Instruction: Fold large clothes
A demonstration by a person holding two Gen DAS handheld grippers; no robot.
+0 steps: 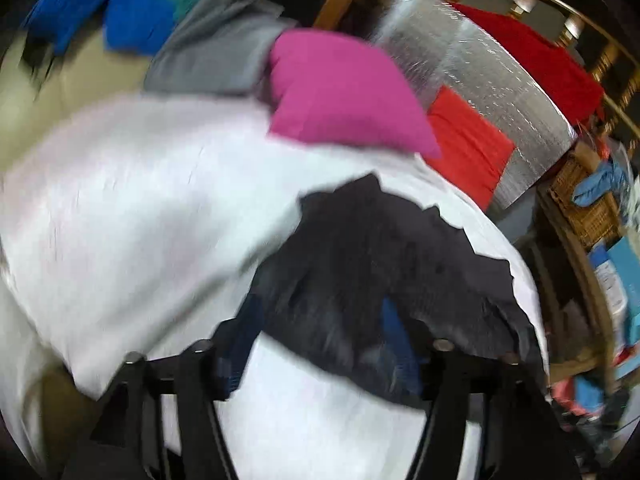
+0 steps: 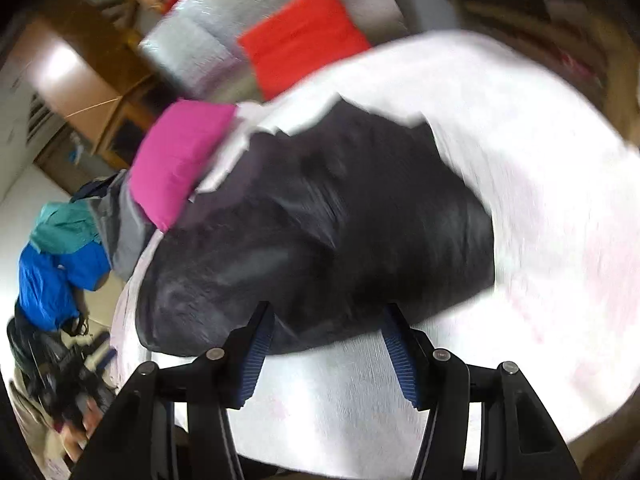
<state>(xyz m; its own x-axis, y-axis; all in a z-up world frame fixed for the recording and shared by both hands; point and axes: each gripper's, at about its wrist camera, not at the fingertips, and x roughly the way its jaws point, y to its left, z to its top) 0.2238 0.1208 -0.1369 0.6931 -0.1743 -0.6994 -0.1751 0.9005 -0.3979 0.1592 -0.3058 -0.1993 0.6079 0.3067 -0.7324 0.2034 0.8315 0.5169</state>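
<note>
Garment (image 2: pixel 320 220), dark and crumpled, lies in a loose heap on a white cloth (image 2: pixel 540 220) spread over the tabletop, both wrist views blurred by motion. The right tool (image 2: pixel 328 344) hangs just above the near edge of the dark heap, its blue-ribbed fingers (image 2: pixel 256 356) spread apart and pressing on nothing. In the left wrist view the left tool (image 1: pixel 320 344) also stands released, its jaws apart; the dark garment (image 1: pixel 380 256) lies partly in front of them, and the blur hides whether any fold touches a finger. Beyond the heap, a magenta folded piece (image 2: pixel 180 160) sits at the far edge of the white cloth, with a grey garment (image 1: pixel 216 52) beside it. A red-orange folded piece (image 2: pixel 300 36) rests on a silver quilted sheet (image 1: pixel 480 68). Blue clothing (image 2: pixel 56 280) and a teal piece (image 2: pixel 64 224) are piled off to one side.
</note>
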